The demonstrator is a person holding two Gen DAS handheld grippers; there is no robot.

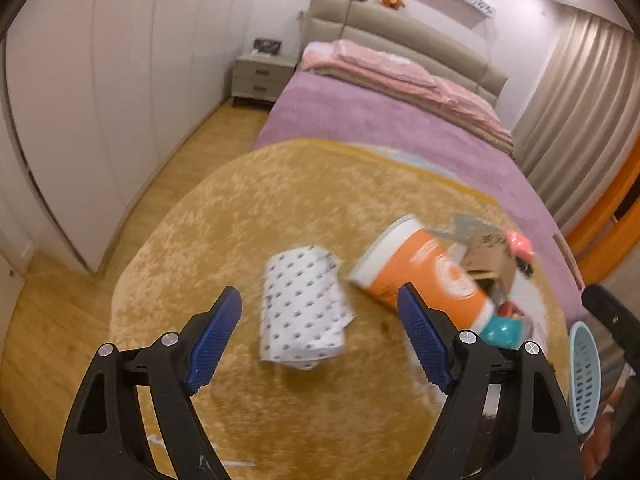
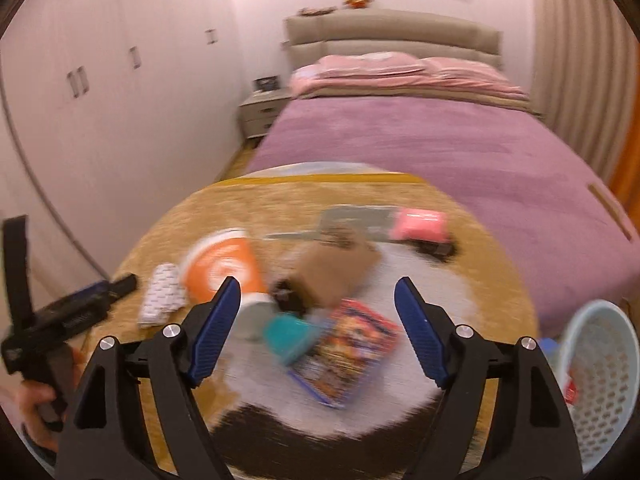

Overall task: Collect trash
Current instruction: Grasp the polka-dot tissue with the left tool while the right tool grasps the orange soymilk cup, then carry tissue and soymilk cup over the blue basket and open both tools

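Note:
Trash lies on a round yellow rug (image 1: 240,220). A crumpled white dotted wrapper (image 1: 302,308) sits just beyond my left gripper (image 1: 318,292), which is open and empty. Right of the wrapper lie an orange tub (image 1: 424,276) on its side, a cardboard box (image 1: 490,258), a teal cup (image 1: 500,330) and a pink item (image 1: 520,244). My right gripper (image 2: 317,282) is open and empty above the teal cup (image 2: 292,336), a colourful packet (image 2: 348,352) and the cardboard box (image 2: 336,268). A pale blue basket (image 2: 600,380) stands at the right. Both views are blurred.
A bed with a purple cover (image 1: 380,128) borders the rug behind. White wardrobes (image 1: 80,100) line the left wall, with a nightstand (image 1: 262,78) beyond. Curtains (image 1: 580,100) hang at the right. A hand (image 2: 36,404) holds the left gripper at the right wrist view's left edge.

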